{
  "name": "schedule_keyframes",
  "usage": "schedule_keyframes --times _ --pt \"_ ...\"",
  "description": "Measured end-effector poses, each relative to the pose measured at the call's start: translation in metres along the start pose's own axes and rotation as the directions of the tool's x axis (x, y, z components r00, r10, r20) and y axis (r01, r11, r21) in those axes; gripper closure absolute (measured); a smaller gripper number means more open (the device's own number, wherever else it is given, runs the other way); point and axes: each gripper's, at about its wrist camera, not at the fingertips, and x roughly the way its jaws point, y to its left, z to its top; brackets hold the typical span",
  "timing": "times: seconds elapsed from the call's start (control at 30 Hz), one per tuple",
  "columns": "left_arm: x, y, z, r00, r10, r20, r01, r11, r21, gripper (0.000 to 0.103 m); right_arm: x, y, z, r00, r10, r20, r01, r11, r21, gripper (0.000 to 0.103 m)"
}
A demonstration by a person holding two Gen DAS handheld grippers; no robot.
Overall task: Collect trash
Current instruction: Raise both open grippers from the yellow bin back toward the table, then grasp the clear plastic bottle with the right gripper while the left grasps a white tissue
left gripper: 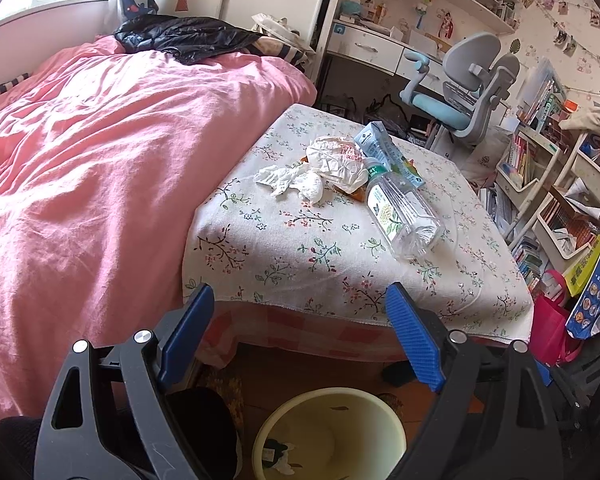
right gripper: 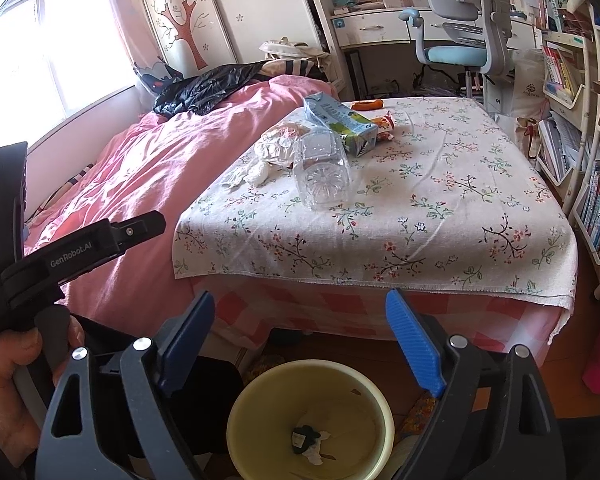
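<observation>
A low table with a floral cloth (left gripper: pixel 300 248) (right gripper: pixel 440 208) holds trash: a clear plastic bottle (left gripper: pixel 400 208) (right gripper: pixel 322 172) lying on its side, a blue carton (left gripper: pixel 384 144) (right gripper: pixel 340 120), crumpled white wrapping (left gripper: pixel 336 160) (right gripper: pixel 276 144), a wad of tissue (left gripper: pixel 292 182) (right gripper: pixel 256 174) and an orange wrapper (right gripper: pixel 366 105). A pale yellow bin (left gripper: pixel 328 436) (right gripper: pixel 312 420) stands on the floor in front of the table, with a few scraps inside. My left gripper (left gripper: pixel 300 336) is open and empty above the bin. My right gripper (right gripper: pixel 300 340) is open and empty above the bin.
A bed with a pink cover (left gripper: pixel 100 160) (right gripper: pixel 148 176) lies left of the table, a black jacket (left gripper: pixel 188 36) on it. A desk chair (left gripper: pixel 468 84) and bookshelves (left gripper: pixel 560 184) stand behind and right. Bags (left gripper: pixel 556 328) sit by the table's right corner.
</observation>
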Motion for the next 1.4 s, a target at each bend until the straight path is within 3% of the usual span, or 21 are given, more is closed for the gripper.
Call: schedule_keyframes --times 0.43,0.77,1.0,1.23,1.4 --pt "0.003 0.002 0.003 1.0 -0.006 -0.007 0.005 1.0 -0.018 0.019 0.002 0.004 0.003 1.0 0.002 -0.004 -0.002 1.0 -0.007 0.018" --pt "0.016 0.021 0.059 1.0 -0.003 0.029 0.005 0.997 -0.077 0.019 -0.002 0.004 0.053 0.998 0.001 0.058 0.002 0.998 -0.062 0.015" --pt "0.076 0.009 0.096 0.998 0.026 -0.061 -0.022 0.998 0.059 0.019 0.046 0.004 0.095 1.0 -0.003 -0.026 0.0 0.995 -0.101 0.014" --pt "0.152 -0.01 0.112 0.984 0.049 -0.172 -0.01 0.975 0.22 0.019 0.107 0.012 0.119 0.992 -0.039 -0.117 0.021 0.988 -0.152 0.014" --pt "0.193 -0.005 0.12 0.974 0.065 -0.216 -0.019 0.978 0.209 0.019 0.143 0.014 0.13 0.982 -0.122 -0.145 0.09 0.972 -0.215 0.014"
